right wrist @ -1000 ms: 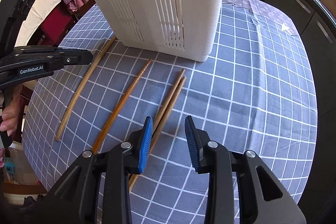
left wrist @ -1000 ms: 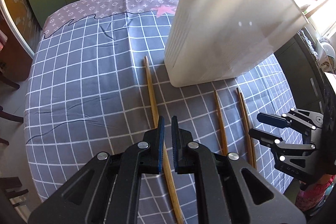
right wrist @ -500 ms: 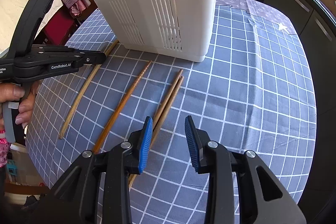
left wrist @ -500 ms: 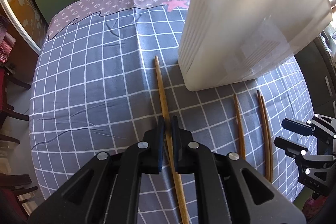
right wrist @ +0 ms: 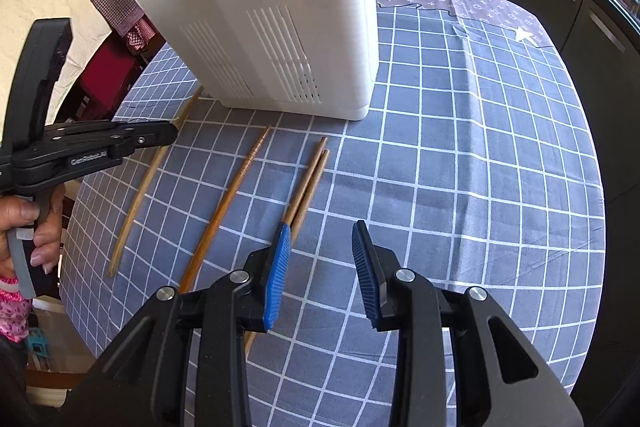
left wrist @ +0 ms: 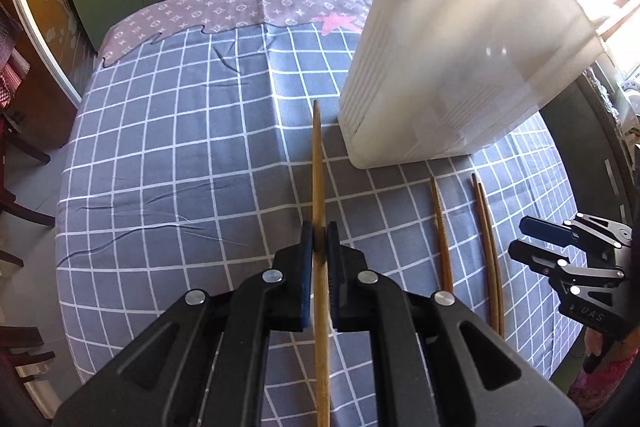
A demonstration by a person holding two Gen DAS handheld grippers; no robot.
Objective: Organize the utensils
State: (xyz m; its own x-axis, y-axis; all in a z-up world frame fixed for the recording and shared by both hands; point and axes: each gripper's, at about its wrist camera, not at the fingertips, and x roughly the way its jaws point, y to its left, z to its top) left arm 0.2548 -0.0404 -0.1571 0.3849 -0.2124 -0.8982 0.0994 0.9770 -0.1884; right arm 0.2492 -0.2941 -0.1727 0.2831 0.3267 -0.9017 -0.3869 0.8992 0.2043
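We see a matt white plastic container (right wrist: 280, 27), smooth, with slotted vents low on its wall. The chopsticks (right wrist: 308, 183) look like wood — one darker stick (right wrist: 228, 203) is ridged near its tip. The tablecloth (left wrist: 180, 147) is woven checked cloth, slightly creased. Our right gripper (right wrist: 320, 267) is matt black plastic with ribbed blue pads (right wrist: 278, 275) and bright metal rivets.
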